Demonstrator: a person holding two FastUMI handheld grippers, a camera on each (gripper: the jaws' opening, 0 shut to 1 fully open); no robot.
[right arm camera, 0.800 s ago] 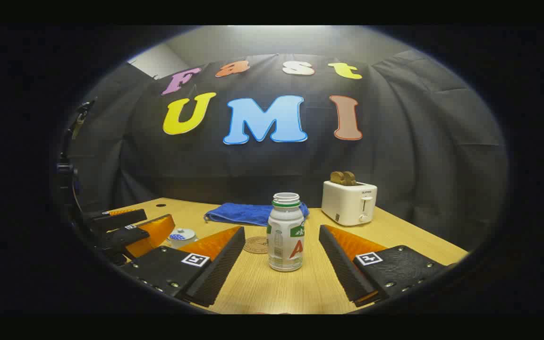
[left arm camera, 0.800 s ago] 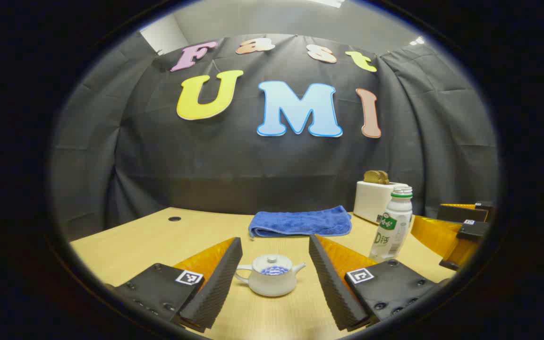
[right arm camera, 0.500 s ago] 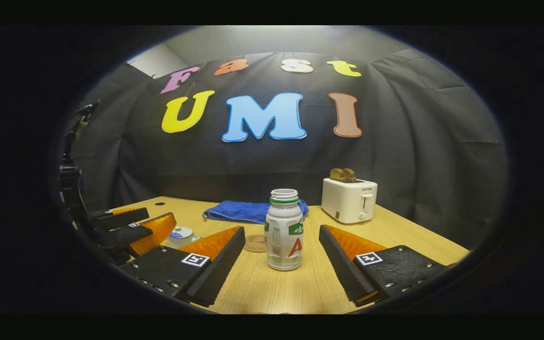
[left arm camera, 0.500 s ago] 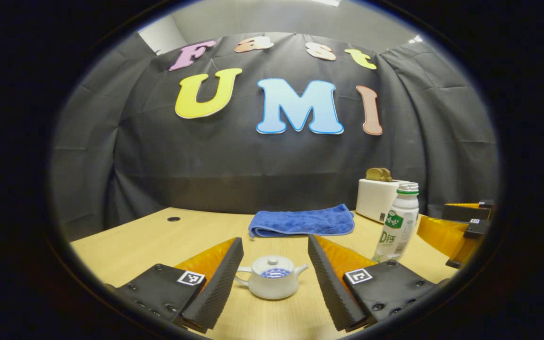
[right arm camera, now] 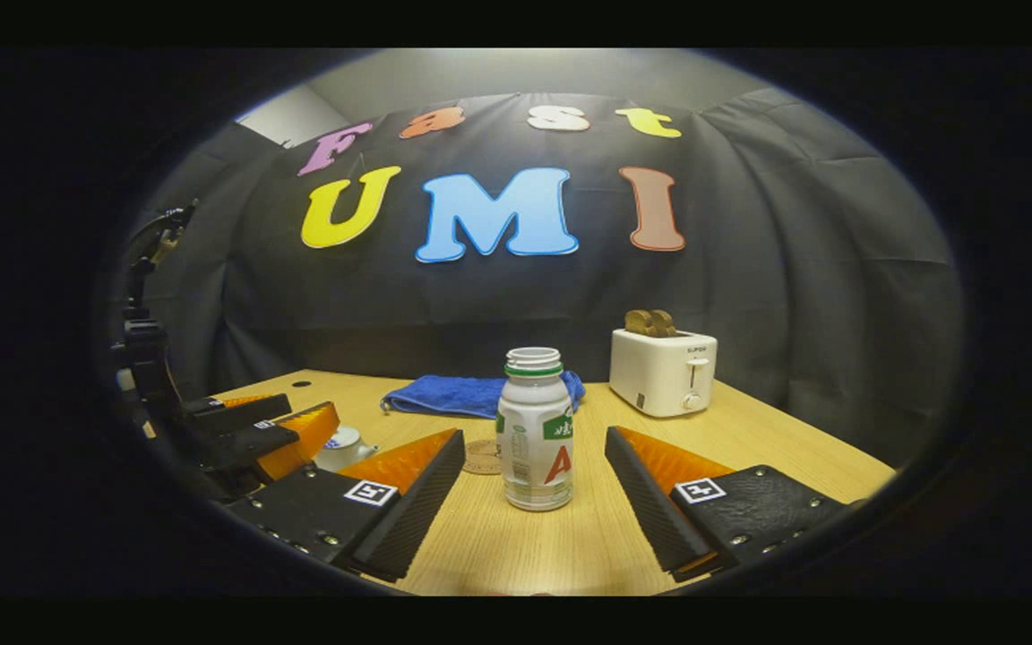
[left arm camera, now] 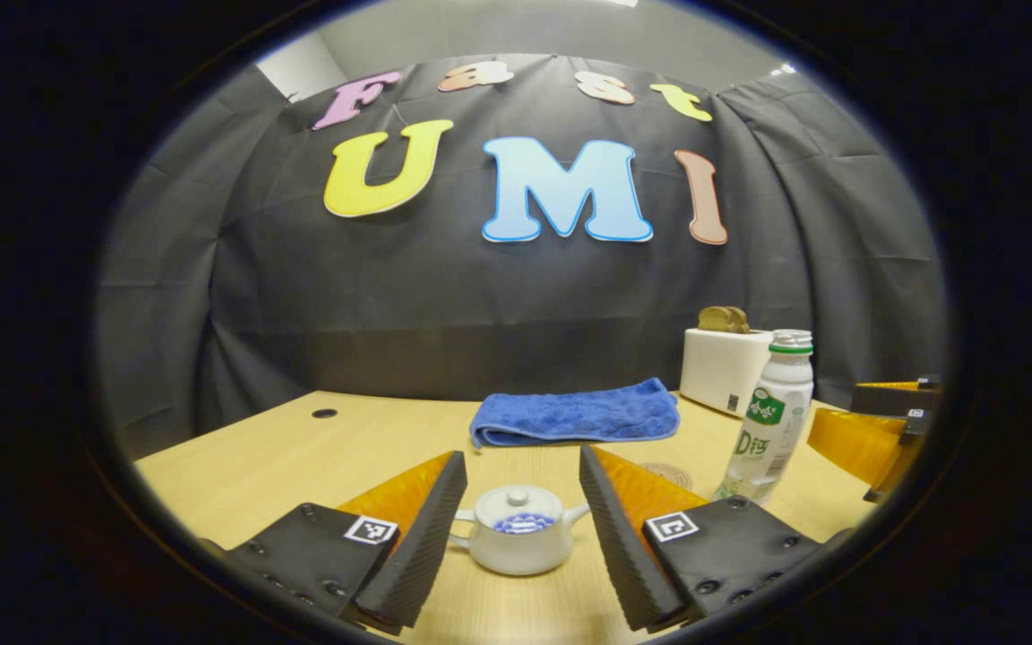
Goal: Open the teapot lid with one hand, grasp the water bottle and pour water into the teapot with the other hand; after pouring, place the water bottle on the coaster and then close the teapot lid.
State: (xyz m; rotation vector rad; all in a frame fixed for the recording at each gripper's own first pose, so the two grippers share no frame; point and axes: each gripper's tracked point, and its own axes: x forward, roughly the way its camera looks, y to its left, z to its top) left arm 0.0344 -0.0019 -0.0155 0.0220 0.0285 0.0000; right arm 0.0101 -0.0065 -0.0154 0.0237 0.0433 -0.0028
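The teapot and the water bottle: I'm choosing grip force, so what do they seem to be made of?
The teapot looks like glazed white ceramic: smooth, glossy, opaque, with a blue pattern on the lid. The water bottle looks like thin white plastic with a printed label and a threaded open neck, so probably squeezable.

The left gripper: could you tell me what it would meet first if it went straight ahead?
Most likely the teapot, which sits centred between the open left gripper's fingers, lid on. Depth is hard to judge.
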